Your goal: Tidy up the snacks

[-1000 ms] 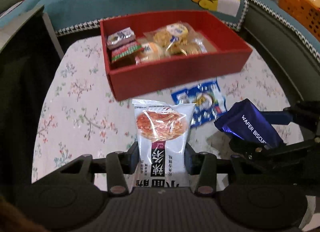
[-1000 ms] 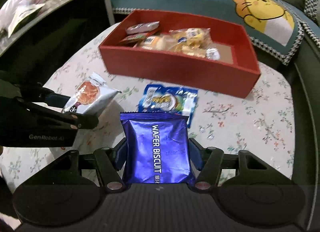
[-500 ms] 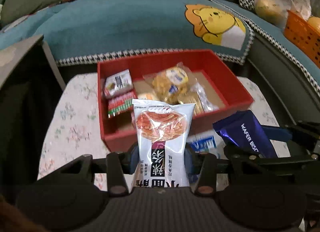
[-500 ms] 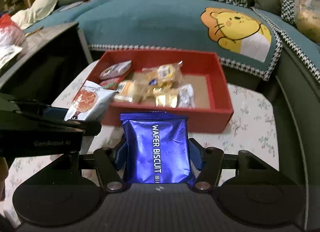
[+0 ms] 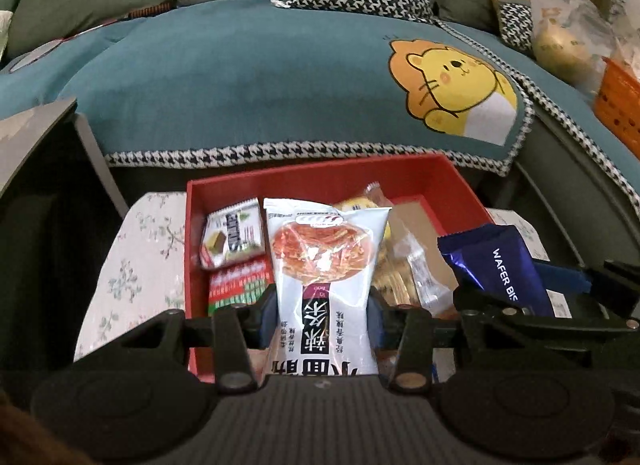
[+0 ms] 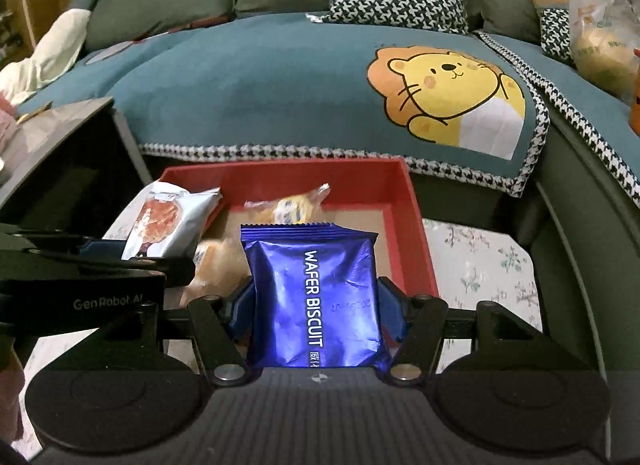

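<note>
Two grippers are up over the red box (image 5: 320, 185), each with a packet pinched between its fingers. From the left wrist view, the left gripper (image 5: 322, 315) is clamped on a white snack packet (image 5: 326, 265) with an orange picture and Chinese lettering, held upright above the near wall of the box. Behind it inside the box lie a small green-and-white packet (image 5: 232, 239), a red-and-green packet (image 5: 240, 285) and clear bags of yellow cookies (image 5: 400, 265). Off to the right, the blue wafer biscuit pack (image 5: 500, 265) pokes up from the right gripper.

From the right wrist view, the right gripper (image 6: 316, 313) is closed tight on the blue wafer biscuit pack, held upright over the box's right half. The left gripper reaches in from the left with the white packet tilted above the box's left end. The box sits on a floral tablecloth (image 6: 480, 261), beside a teal sofa cover with a yellow lion (image 6: 448, 93).
</note>
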`<move>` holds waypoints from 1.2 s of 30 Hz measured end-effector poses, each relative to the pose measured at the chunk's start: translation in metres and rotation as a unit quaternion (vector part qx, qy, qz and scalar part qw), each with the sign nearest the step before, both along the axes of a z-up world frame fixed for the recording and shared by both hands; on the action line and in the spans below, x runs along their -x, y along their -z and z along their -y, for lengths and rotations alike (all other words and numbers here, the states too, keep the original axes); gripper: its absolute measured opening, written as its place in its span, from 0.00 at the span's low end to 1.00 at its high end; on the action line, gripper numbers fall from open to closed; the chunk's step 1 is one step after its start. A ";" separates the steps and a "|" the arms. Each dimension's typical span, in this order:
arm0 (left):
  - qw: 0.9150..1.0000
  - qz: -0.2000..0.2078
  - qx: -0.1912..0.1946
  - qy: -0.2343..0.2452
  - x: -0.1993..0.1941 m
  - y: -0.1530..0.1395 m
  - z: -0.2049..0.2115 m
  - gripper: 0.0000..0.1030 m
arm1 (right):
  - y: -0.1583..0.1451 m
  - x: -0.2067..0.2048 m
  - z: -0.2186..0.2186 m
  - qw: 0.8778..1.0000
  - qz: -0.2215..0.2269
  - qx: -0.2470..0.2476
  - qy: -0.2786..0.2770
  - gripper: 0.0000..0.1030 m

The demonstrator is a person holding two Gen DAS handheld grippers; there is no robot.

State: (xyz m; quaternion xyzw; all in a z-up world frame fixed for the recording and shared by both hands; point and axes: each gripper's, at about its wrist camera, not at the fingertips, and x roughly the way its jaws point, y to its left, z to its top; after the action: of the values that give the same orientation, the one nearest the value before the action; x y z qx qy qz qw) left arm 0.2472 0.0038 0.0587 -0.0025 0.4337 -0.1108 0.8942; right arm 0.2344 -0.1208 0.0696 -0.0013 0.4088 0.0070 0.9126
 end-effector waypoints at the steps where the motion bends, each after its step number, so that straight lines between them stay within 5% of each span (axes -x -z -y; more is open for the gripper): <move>1: 1.000 0.002 -0.001 -0.003 -0.006 0.000 0.001 0.71 | 0.001 -0.005 0.001 1.000 0.002 -0.001 0.003 0.67; 20: 0.999 -0.012 -0.010 -0.030 -0.065 0.052 0.000 0.72 | 0.055 -0.070 0.009 1.000 0.002 -0.027 0.015 0.67; 30: 0.999 -0.005 -0.012 -0.040 -0.063 0.051 -0.001 0.80 | 0.056 -0.075 0.020 0.999 0.014 -0.028 0.038 0.85; 36: 0.999 0.010 -0.013 -0.042 -0.057 0.042 0.000 0.84 | 0.049 -0.069 0.023 0.999 0.023 -0.031 0.038 0.86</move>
State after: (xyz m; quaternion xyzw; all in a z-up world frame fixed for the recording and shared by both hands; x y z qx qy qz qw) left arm 0.3046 0.0043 0.0163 -0.0083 0.4257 -0.0674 0.9023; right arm 0.3031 -0.1436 0.0210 0.0424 0.3868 -0.0150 0.9211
